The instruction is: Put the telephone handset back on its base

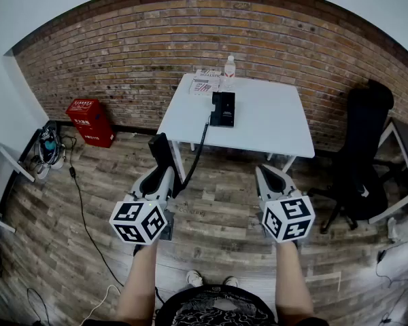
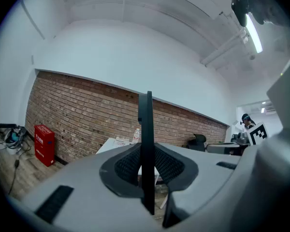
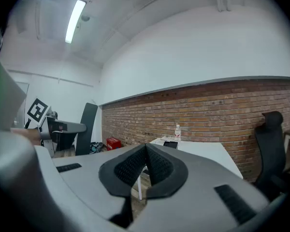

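My left gripper (image 1: 163,174) is shut on the black telephone handset (image 1: 159,151), which sticks up ahead of the jaws. In the left gripper view the handset (image 2: 145,144) shows edge-on as a thin black blade clamped between the pads. A coiled black cord (image 1: 197,149) runs from it up to the black phone base (image 1: 223,109) on the white table (image 1: 272,124). Both grippers hang over the wooden floor, well short of the table. My right gripper (image 1: 266,175) is shut with nothing in it; its pads meet in the right gripper view (image 3: 146,154).
A water bottle (image 1: 230,66) and papers (image 1: 205,84) sit at the table's far edge by the brick wall. A black office chair (image 1: 364,148) stands to the right, a red box (image 1: 90,121) and cables to the left. The person's shoes show below.
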The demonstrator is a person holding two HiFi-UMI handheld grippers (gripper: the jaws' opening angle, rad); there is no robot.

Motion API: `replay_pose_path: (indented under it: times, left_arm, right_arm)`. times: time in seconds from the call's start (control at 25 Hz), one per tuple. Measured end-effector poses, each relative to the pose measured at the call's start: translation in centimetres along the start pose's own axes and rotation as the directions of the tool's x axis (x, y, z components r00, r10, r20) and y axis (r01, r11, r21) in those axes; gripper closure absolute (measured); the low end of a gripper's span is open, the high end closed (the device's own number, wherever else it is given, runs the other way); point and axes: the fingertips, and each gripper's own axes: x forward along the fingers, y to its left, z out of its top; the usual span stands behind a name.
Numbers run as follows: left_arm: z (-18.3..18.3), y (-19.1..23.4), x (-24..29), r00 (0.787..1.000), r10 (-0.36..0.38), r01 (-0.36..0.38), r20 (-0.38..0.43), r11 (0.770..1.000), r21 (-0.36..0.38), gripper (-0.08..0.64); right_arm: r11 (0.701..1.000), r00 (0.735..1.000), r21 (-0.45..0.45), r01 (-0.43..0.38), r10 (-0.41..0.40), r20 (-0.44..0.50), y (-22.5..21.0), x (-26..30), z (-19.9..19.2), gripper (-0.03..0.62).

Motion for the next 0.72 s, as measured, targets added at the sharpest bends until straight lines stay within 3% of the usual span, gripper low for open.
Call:
replay_pose_path:
  times: [0.72]
  left_arm:
    - [0.6, 5.8, 1.5, 0.995, -0.092, 0.092, -0.030, 0.996, -0.008, 0.482]
  right_arm:
    - [0.997, 0.997, -0.002, 0.072, -0.072, -0.021, 4.1, 3.8, 0.2, 0.592]
